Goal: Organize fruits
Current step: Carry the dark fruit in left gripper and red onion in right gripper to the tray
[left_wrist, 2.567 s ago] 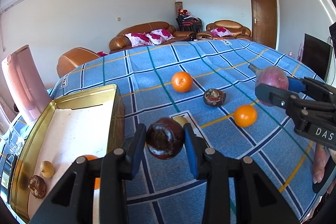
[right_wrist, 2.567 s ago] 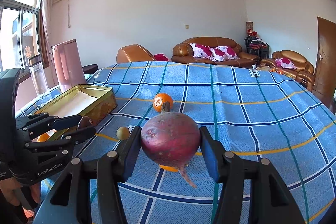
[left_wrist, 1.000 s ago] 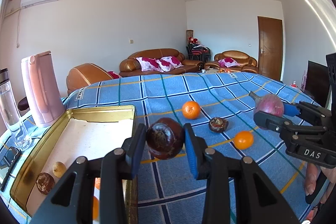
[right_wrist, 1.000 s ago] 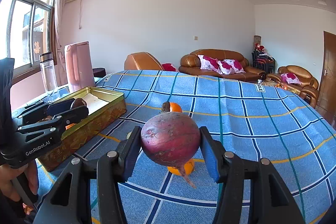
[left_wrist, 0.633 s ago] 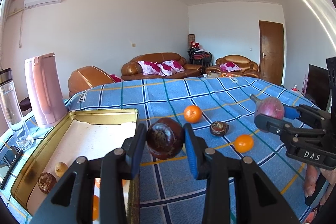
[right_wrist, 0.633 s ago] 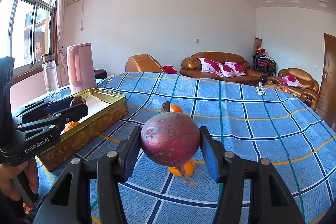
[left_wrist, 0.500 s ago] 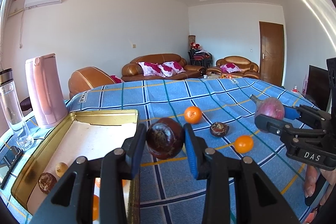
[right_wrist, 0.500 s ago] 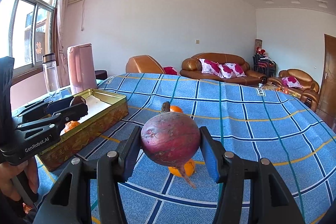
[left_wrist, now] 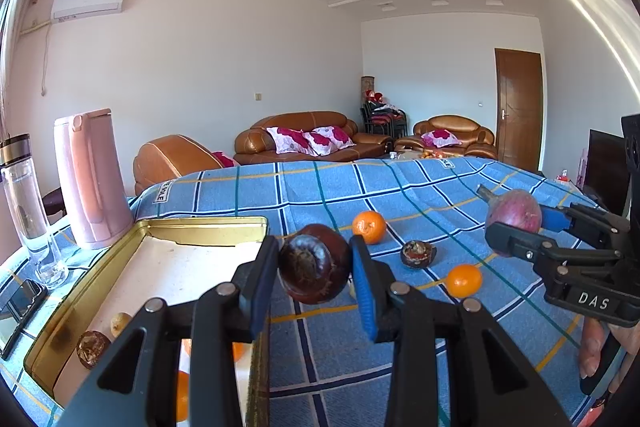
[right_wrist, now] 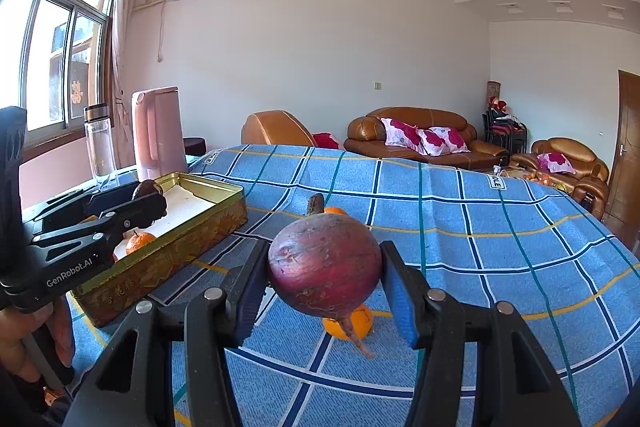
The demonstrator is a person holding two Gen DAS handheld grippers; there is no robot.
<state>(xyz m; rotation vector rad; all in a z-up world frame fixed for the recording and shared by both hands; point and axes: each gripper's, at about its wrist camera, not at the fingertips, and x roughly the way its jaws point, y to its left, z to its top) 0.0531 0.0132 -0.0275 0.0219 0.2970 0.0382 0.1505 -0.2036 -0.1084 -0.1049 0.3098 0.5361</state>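
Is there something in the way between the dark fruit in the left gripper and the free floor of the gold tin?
Nothing visible blocks it. The dark fruit sits clamped in the left gripper beside the gold tin, above its near wall. The tin's middle is bare; its few fruits lie at the near end.

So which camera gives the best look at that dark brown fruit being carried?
The left wrist view: the dark brown fruit sits close-up, clamped in the left gripper. The right wrist view shows only its top, far left, over the gold tin.
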